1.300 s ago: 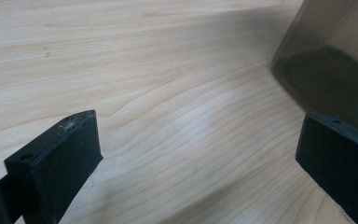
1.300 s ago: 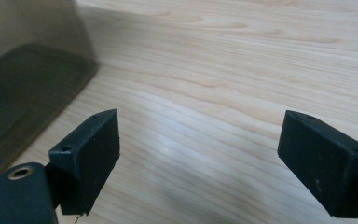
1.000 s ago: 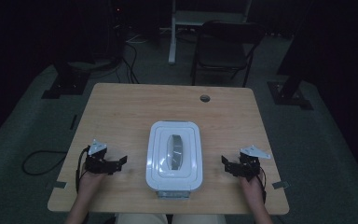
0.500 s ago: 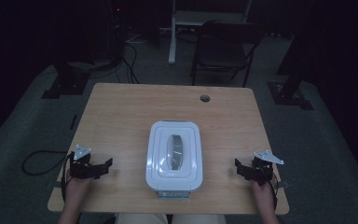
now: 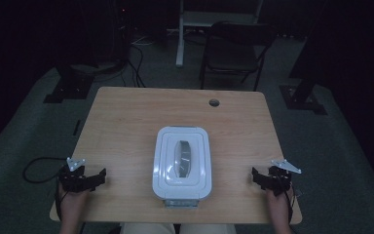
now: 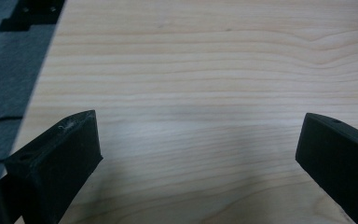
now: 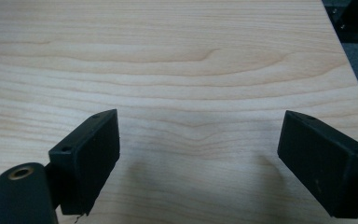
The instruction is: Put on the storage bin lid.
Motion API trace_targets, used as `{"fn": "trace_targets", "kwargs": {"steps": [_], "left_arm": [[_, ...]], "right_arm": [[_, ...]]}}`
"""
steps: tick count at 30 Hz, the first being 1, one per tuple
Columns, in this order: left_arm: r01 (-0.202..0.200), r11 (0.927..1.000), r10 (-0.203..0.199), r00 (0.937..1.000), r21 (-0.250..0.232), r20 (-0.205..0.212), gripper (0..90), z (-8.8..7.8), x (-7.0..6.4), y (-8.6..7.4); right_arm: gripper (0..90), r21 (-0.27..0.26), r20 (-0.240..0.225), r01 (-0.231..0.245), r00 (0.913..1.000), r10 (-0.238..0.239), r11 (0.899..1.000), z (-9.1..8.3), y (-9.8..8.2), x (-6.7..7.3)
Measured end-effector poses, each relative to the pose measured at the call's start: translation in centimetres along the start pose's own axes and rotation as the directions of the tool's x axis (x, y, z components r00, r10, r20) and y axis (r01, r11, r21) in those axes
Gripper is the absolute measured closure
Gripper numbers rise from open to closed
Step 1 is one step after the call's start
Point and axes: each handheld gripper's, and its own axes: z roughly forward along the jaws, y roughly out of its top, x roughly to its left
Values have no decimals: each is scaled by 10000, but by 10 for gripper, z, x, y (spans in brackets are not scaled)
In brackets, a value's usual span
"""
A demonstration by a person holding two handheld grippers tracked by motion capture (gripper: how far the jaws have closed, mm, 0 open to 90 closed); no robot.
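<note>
A white lidded container with a clear window in its lid stands in the middle of the wooden table, near the front edge. My left gripper rests at the table's front left corner, well left of the container, and is open. My right gripper sits near the front right corner, well right of the container, also open. In the left gripper view the left gripper has its jaws spread wide over bare wood. The right gripper in the right gripper view stands the same way, holding nothing.
A round cable hole is in the table's far side. Beyond the table stand a dark chair and a white desk leg. Cables lie on the dark floor at the far left.
Both grippers have drawn outward from the container toward the table's front corners, the left going left and the right going right. The container has not moved.
</note>
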Motion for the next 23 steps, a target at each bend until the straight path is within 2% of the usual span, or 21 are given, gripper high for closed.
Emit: {"fn": "trace_targets", "kwargs": {"steps": [2,4,6,8,10,23], "left_arm": [[16,9998,-15,10000,176,-88,7,1,2,-2],[45,9996,-43,9999,272,-106,7,3,4,-4],[-150,9976,168,9995,673,-257,8,7,3,-5],[-190,9975,206,9995,685,-233,8,7,2,-4],[-250,9974,263,9995,683,-186,7,8,3,-4],[-274,9974,285,9995,661,-147,8,8,3,-3]], "right_arm": [[128,66,64,3,10000,-3,10000,1,0,0],[139,357,0,100,9999,-100,9993,3,1,0],[145,580,53,142,9999,-146,9982,4,1,0],[142,660,248,325,9991,-342,9973,4,1,3],[132,683,270,276,9992,-295,9973,5,1,2],[128,701,232,303,9992,-320,9971,5,1,2]]}}
